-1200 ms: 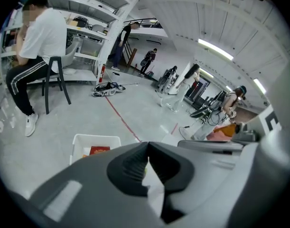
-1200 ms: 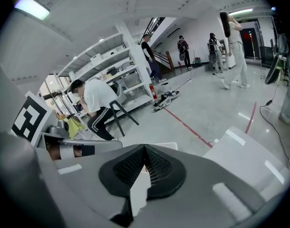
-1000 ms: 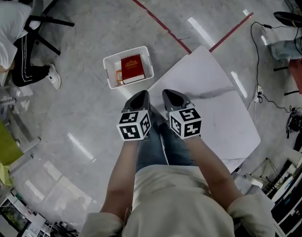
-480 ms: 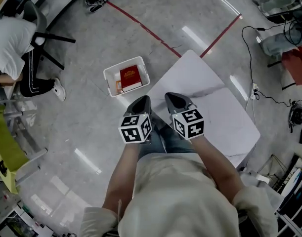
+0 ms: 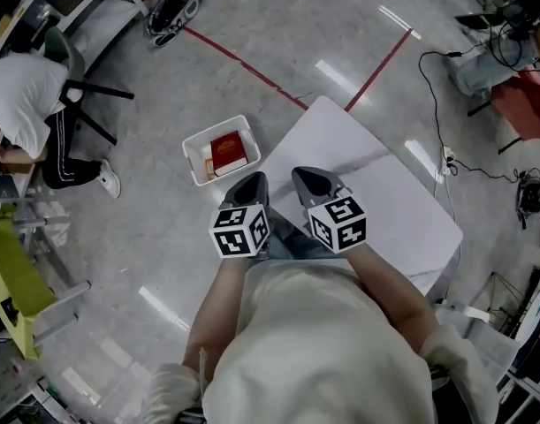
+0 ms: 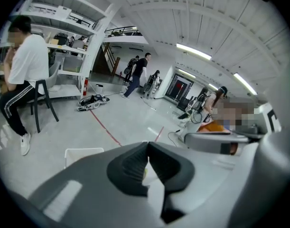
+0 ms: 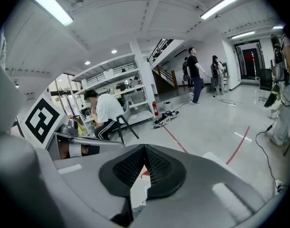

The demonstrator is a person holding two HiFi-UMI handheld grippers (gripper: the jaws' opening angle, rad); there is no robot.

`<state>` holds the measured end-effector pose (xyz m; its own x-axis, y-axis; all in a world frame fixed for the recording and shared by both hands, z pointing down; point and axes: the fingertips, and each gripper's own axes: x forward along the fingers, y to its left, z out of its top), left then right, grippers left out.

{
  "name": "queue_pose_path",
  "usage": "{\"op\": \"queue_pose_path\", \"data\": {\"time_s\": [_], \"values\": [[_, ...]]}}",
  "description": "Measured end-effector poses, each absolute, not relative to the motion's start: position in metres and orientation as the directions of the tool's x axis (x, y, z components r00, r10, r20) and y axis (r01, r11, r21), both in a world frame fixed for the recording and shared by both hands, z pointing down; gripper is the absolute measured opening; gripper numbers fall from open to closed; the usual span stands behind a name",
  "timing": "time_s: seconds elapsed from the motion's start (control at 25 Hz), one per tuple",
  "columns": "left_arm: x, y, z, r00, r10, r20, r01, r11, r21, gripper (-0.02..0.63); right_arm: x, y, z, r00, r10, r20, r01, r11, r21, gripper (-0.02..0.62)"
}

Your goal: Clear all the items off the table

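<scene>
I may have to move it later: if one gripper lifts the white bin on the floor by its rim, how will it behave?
The white bin looks like thin plastic, so its rim may flex. The red book lies flat and loose inside, so it could slide if the bin tilts.

floor (image 5: 146, 237): grey, red lines (image 5: 243, 64) | on it: white bin (image 5: 195, 153); white table (image 5: 384, 201) just beside

The table (image 5: 386, 203) and bin (image 5: 190, 161) are white, the book (image 5: 231, 152) red with perhaps gold print, the floor (image 5: 146, 228) grey.
</scene>
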<state>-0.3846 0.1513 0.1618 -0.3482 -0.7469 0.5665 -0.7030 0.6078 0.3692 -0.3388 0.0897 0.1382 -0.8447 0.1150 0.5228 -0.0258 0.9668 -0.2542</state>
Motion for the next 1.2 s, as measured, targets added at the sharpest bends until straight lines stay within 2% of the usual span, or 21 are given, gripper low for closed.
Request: {"op": "queue_pose_path", "data": {"time_s": [0.44, 1.2], "values": [[-0.349, 0.143, 0.127, -0.366, -0.777, 0.512, -0.742, 0.576, 0.343, 0.009, -0.311, 0.080, 0.109, -0.882, 0.117, 0.456, 0.008, 0.972, -0.235, -0.002], [-0.307, 0.136, 0.114, -0.396, -0.784, 0.477, -0.750, 0.576, 0.324, 0.009, -0.277, 0.080, 0.092, -0.913, 0.135, 0.385, 0.075, 0.983, -0.167, -0.003]]}}
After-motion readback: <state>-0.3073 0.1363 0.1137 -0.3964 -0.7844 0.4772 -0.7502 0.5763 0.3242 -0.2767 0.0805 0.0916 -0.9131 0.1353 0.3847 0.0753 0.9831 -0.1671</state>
